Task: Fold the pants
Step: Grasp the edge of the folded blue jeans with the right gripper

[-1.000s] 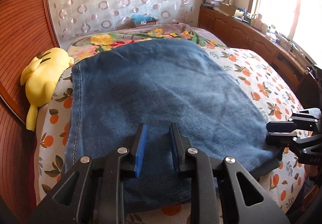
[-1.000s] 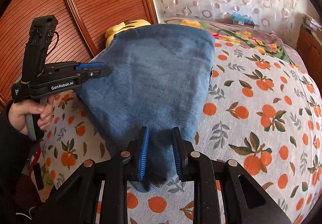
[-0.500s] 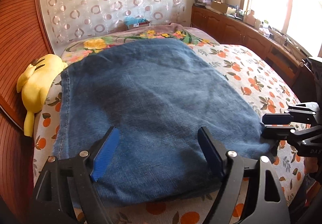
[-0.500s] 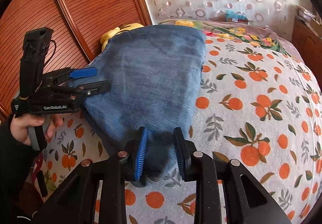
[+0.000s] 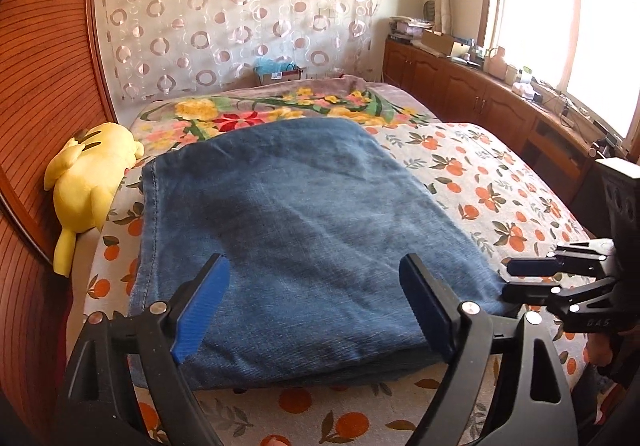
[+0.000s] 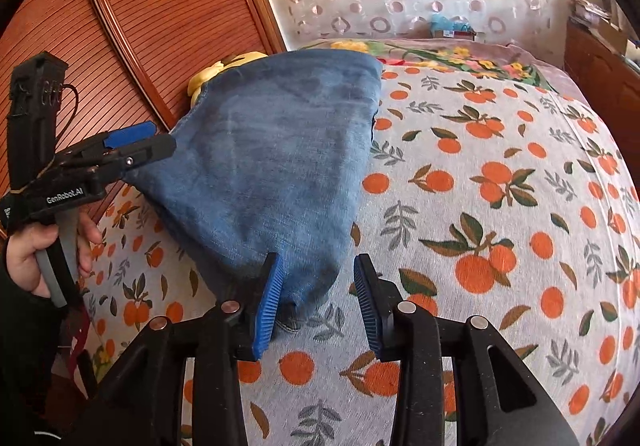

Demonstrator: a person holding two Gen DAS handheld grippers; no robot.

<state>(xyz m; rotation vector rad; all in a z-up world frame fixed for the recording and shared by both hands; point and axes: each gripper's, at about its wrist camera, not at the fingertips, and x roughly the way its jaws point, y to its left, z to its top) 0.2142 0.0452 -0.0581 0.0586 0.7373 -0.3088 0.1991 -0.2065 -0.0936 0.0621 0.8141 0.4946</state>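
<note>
My left hand-held gripper (image 5: 312, 306) hangs over the near edge of the folded jeans (image 5: 296, 230), jaws opening wide, gripping nothing. The jeans lie flat on the bed (image 5: 500, 181), running away ahead of me. My right hand-held gripper (image 6: 318, 300) is opening too, astride the near right corner, pads clear of the cloth.

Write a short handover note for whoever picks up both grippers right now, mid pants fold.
Left gripper: jaws opening, wide apart above the near edge of the folded jeans, holding nothing.
Right gripper: jaws opening; the jeans' near corner sits between the pads, no longer pinched.
Jeans lie folded in layers on the orange-print bedspread, beside the yellow plush.
Done: a fold laid down and released.
Left: probably check the edges, perhaps fold once more.
</note>
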